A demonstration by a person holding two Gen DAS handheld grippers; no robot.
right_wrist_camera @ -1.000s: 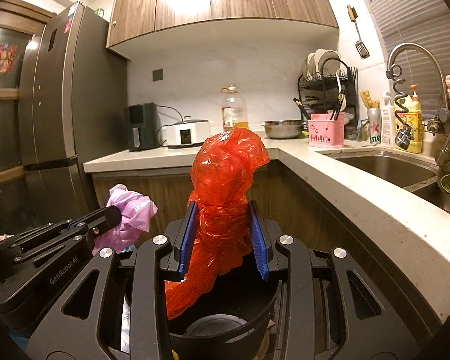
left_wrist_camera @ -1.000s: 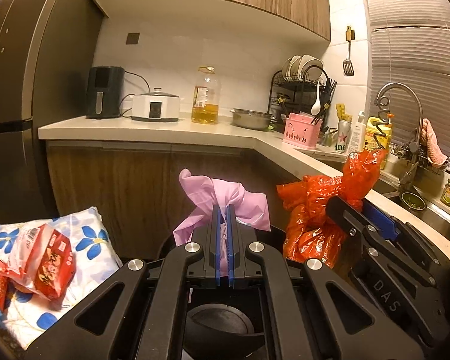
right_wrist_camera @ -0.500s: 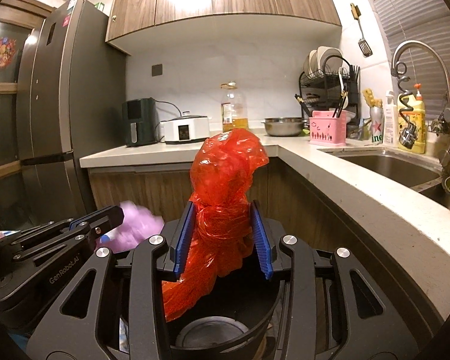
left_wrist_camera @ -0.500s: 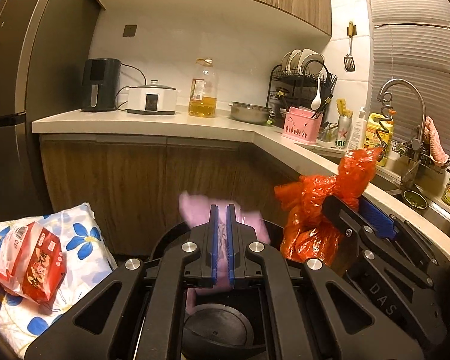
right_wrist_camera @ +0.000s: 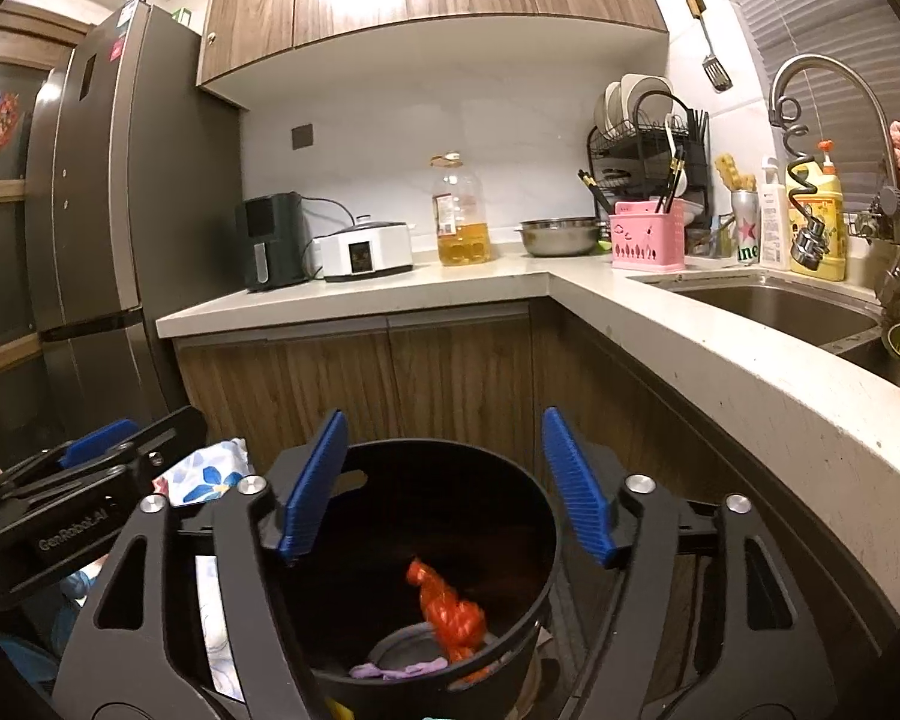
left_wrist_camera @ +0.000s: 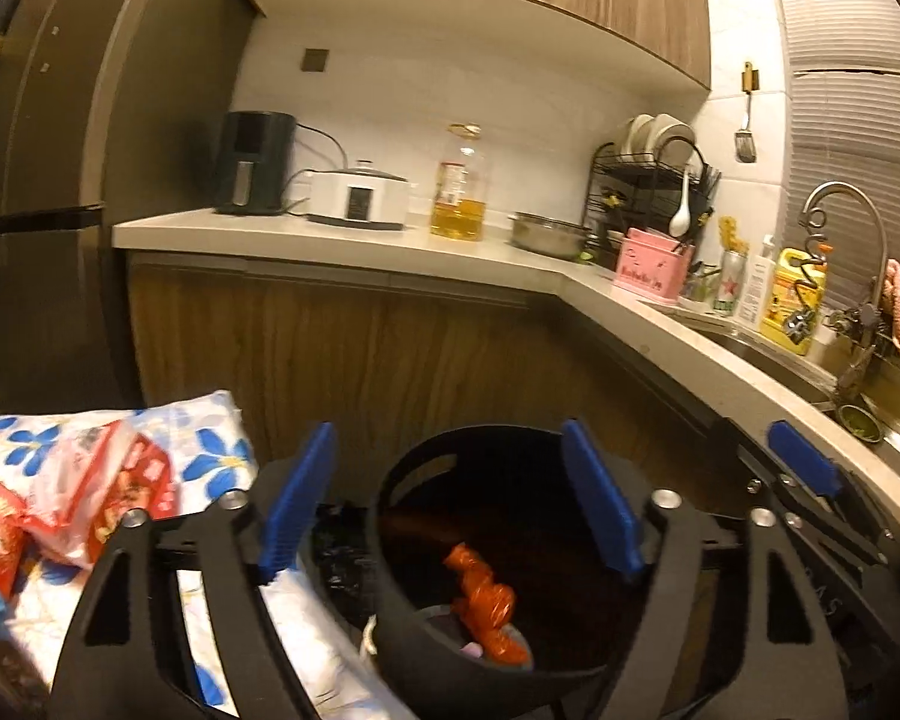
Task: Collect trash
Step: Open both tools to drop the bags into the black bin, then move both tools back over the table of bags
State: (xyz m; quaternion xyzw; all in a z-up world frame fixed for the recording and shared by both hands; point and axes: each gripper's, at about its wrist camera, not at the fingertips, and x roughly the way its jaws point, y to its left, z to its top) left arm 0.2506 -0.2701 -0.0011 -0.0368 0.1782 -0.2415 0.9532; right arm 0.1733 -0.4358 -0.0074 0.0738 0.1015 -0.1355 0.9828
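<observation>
A black trash bin stands on the floor below both grippers. An orange-red plastic bag lies at its bottom, beside a pink bag, barely visible in the left wrist view. My left gripper is open and empty above the bin's left rim. My right gripper is open and empty above the bin. Each gripper shows at the edge of the other's view: the right one, the left one.
A flowered cloth bundle with red snack packets lies left of the bin. Wooden cabinets and an L-shaped counter with a sink stand behind and right. A fridge stands at left.
Both grippers have opened. The pink bag left my left gripper and the orange-red bag left my right gripper; both now lie inside the bin.
</observation>
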